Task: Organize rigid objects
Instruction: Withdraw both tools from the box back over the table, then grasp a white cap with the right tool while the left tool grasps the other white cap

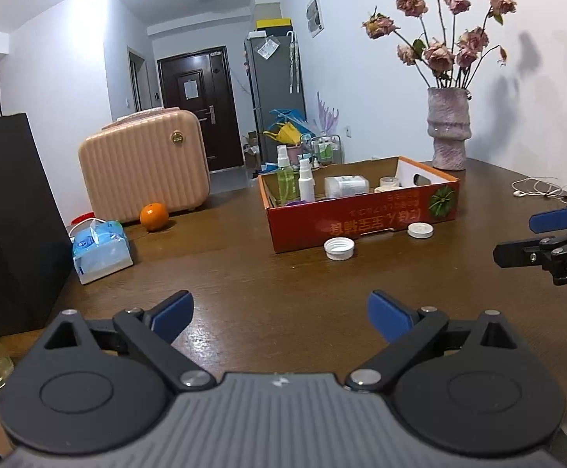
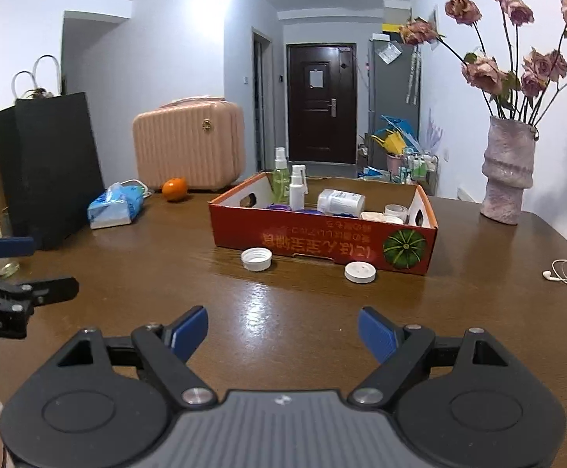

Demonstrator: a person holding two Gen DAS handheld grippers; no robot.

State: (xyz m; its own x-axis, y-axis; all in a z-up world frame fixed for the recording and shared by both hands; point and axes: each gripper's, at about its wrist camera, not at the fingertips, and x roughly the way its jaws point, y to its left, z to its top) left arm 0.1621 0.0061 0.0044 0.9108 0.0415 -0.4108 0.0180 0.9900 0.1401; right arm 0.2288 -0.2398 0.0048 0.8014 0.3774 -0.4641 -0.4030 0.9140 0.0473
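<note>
Cardboard box (image 1: 361,218), red-sided and open-topped, sits mid-tabletop toward the far edge in the left wrist view; inside stand a green spray bottle (image 1: 285,175) and a white spray bottle (image 1: 306,179), with a white pill bottle (image 1: 345,186) lying on its side and small jars (image 1: 388,183) at the right end. Two white caps on the table (image 1: 244,273) just in front of the box's near wall: one open side up (image 1: 339,248), one flat side up (image 1: 420,230). Left gripper (image 1: 279,318) hangs over bare wood, fingers spread wide, nothing between them. Right gripper (image 1: 517,234) shows at the right edge, also spread and empty. Orange (image 1: 153,216), tissue pack (image 1: 102,249), pink case (image 1: 144,165) and black bag (image 1: 10,214) along the left side; vase of dried roses (image 1: 449,128) at the far right corner; earphones (image 1: 541,189) near the right edge. Right wrist view: same box (image 2: 322,240), left cap (image 2: 256,259) and right cap (image 2: 359,272) again close to its near wall. Right gripper (image 2: 282,331) released, empty, over the near part of the tabletop (image 2: 166,273). Left gripper (image 2: 29,265) at the left edge, spread, holding nothing, with a glass (image 2: 4,249) behind it.
</note>
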